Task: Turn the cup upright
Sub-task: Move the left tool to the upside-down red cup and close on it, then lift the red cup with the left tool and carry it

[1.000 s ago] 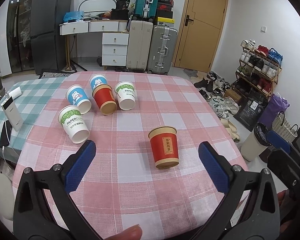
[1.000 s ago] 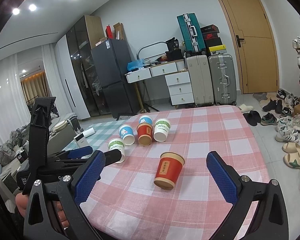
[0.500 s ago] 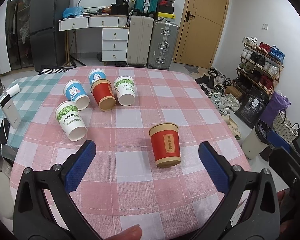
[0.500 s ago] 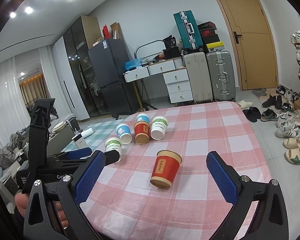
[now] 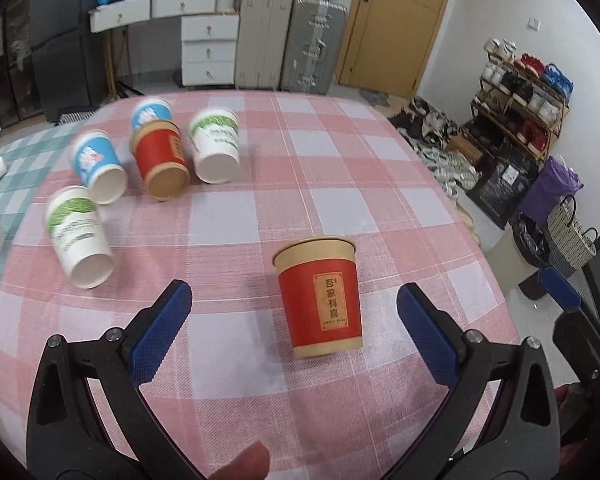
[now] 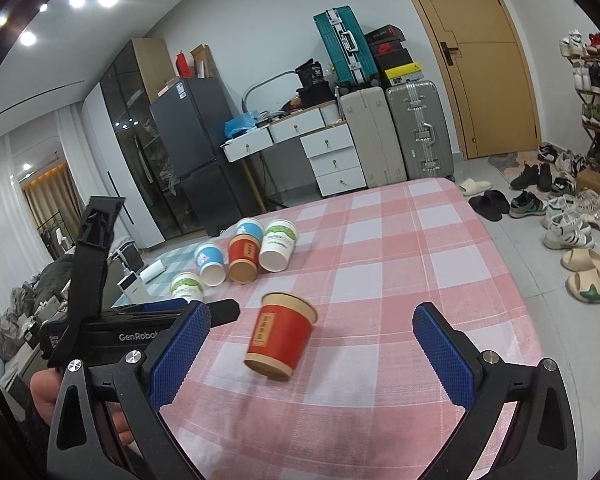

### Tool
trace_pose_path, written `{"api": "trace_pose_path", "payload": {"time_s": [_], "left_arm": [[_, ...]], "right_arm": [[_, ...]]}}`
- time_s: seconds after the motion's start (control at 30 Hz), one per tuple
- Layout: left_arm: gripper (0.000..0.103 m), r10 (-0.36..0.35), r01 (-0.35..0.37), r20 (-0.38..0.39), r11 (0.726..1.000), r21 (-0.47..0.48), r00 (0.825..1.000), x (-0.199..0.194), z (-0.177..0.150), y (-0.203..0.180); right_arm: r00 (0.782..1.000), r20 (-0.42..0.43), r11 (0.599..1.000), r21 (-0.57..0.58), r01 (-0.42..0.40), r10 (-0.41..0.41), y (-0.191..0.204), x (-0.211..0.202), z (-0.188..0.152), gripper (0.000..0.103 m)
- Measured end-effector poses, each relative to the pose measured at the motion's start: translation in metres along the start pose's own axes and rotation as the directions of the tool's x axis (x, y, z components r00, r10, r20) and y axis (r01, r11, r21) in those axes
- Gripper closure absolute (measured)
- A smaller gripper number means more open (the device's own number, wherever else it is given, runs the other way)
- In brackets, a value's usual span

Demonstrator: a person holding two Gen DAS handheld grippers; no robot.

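Red cup (image 5: 319,295) upright on checked tablecloth (image 5: 340,184), both claws (image 5: 294,330) (image 6: 312,354) wide, holding nothing

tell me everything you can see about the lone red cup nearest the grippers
The red cup is paper by its look, with kraft-brown bands at both ends and a tan label of dark characters. It stands upside down on the pink checked tablecloth, apart from the other cups. Nothing else touches it.

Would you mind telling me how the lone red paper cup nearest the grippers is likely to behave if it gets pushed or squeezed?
The red paper cup looks like thin paper and empty, so it is probably very light and would slide or tip on the checked tablecloth at a slight nudge. Its tapered wall would likely dent under a hard squeeze. Once tipped, it would probably roll in a curve.
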State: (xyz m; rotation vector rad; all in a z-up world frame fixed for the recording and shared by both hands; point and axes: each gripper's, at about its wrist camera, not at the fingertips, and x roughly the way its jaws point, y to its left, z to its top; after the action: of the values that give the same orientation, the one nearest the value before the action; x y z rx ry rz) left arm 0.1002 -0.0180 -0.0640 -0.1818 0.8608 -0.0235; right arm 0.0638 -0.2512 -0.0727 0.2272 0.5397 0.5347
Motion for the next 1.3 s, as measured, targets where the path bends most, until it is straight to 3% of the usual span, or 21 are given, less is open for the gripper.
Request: {"api": "trace_pose_path", "payload": {"time_s": [0.27, 0.33, 0.5, 0.57, 0.7, 0.9, 1.1, 1.3], "left_arm": [[0.001, -0.047, 0.048, -0.132, 0.999, 0.008, 0.99, 0.078, 0.016, -0.007], [0.005, -0.059, 0.061, -0.163, 0.998, 0.003, 0.985, 0.093, 0.015, -0.006], [0.037, -0.101, 0.1, -0.236, 0.995, -0.014, 0.966, 0.122, 0.012, -0.004], [0.039, -0.15, 0.143, -0.246, 0.989, -0.047, 0.958, 0.128, 0.012, -0.001], [0.041, -0.177, 0.166, -0.235, 0.984, -0.062, 0.956, 0.128, 0.015, 0.0], [0.041, -0.207, 0.199, -0.181, 0.978, -0.059, 0.962, 0.081, 0.026, 0.003], [0.041, -0.187, 0.186, -0.08, 0.982, -0.011, 0.979, -0.017, 0.034, 0.023], [0.04, -0.158, 0.158, -0.02, 0.987, -0.017, 0.987, -0.112, 0.016, 0.067]], "right_arm": [[0.999, -0.048, 0.998, 0.066, -0.008, 0.012, -0.039, 0.04, -0.002, 0.0], [0.998, -0.056, 0.997, 0.077, -0.014, 0.018, -0.045, 0.047, -0.003, 0.0], [0.996, -0.077, 0.994, 0.102, -0.034, 0.042, -0.053, 0.06, -0.007, 0.0], [0.995, -0.083, 0.993, 0.108, -0.047, 0.056, -0.054, 0.062, -0.009, 0.0], [0.995, -0.084, 0.993, 0.107, -0.044, 0.053, -0.052, 0.061, -0.011, 0.0], [0.996, -0.067, 0.994, 0.095, -0.046, 0.052, -0.039, 0.049, -0.008, 0.0], [0.997, -0.041, 0.996, 0.06, -0.065, 0.068, -0.008, 0.026, -0.006, 0.0], [0.995, -0.034, 0.995, 0.03, -0.093, 0.094, 0.027, 0.007, -0.011, 0.0]]}}
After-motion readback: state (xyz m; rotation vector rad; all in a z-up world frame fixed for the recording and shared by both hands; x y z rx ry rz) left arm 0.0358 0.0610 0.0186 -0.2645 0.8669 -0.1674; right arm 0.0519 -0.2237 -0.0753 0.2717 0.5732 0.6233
